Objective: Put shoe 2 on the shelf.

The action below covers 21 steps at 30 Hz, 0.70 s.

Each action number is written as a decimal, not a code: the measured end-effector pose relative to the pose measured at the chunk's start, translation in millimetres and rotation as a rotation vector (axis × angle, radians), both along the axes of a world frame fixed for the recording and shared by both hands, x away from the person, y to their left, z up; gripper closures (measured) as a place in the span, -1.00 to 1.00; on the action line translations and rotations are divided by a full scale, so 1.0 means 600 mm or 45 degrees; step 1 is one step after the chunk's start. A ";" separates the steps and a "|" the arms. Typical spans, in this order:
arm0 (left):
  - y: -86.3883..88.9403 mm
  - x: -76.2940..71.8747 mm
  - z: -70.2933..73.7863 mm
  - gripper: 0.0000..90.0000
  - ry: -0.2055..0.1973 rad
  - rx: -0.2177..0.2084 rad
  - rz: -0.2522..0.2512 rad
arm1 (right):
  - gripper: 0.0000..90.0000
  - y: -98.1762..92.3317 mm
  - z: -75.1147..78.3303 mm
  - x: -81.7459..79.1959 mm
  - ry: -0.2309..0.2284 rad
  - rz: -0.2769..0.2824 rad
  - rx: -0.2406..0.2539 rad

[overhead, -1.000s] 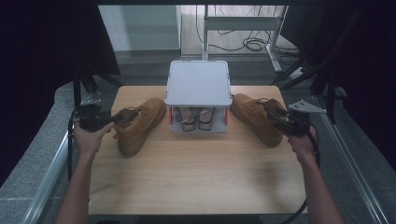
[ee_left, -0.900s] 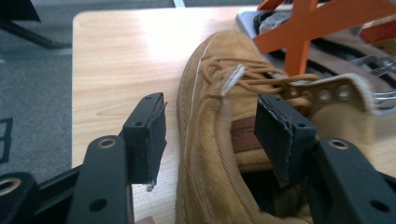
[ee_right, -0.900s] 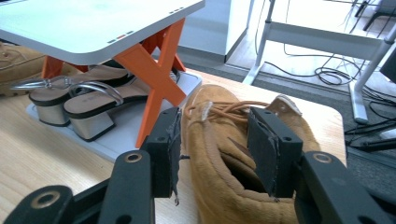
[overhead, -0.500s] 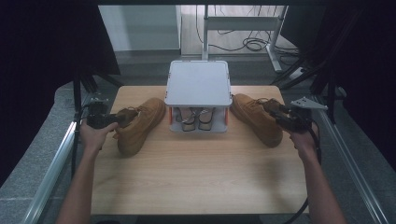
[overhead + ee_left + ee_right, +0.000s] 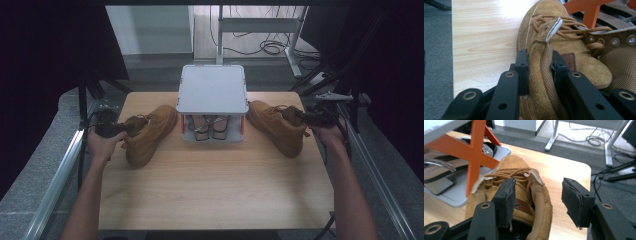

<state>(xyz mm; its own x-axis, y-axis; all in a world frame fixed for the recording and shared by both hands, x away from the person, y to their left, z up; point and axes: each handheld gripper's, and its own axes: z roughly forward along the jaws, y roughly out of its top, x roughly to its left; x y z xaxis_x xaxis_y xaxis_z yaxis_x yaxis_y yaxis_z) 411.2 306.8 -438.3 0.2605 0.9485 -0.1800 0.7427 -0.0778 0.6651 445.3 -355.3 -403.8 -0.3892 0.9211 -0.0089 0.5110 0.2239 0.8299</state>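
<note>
Your left tongs (image 5: 537,67) are pinched tight on the collar of the left boot (image 5: 147,135), which sits on the wooden surface (image 5: 215,190) beside the shoe rack (image 5: 213,90). Your right tongs (image 5: 537,200) gape wide around the right boot's (image 5: 277,125) collar.

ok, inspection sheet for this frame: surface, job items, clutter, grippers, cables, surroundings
Surface: wooden table, near half bare.
Job's things: left boot and right boot, tan suede, flank a grey two-tier rack with orange cross braces; sandals on its lower shelf.
Clutter: nothing seen.
Grippers: left gripper shut on the left boot's collar edge; right gripper open, one jaw inside the right boot's opening, the other outside the collar.
Cables: loose cables on the floor beyond the table; one trails from the right gripper.
Surroundings: metal rails along both table sides, desk frame behind.
</note>
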 end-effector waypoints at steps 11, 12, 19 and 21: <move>0.001 -0.002 -0.003 0.63 -0.020 -0.009 0.003 | 0.13 0.007 -0.027 0.036 0.129 0.039 0.001; 0.001 -0.002 -0.002 0.63 -0.019 -0.009 0.003 | 0.14 0.008 -0.029 0.038 0.138 0.038 -0.002; 0.000 -0.003 -0.003 0.63 -0.019 -0.011 0.010 | 0.26 0.005 -0.035 0.048 0.220 0.050 -0.036; 0.001 -0.002 -0.003 0.63 -0.020 -0.011 0.010 | 0.32 0.004 -0.035 0.051 0.252 0.061 -0.031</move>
<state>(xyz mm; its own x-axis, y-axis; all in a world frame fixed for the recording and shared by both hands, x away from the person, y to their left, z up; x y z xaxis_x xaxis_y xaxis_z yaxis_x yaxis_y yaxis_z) 409.9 307.2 -440.0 0.2558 0.9491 -0.1839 0.7325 -0.0661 0.6775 475.7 -352.8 -424.9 -0.4288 0.9020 0.0496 0.6517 0.2709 0.7084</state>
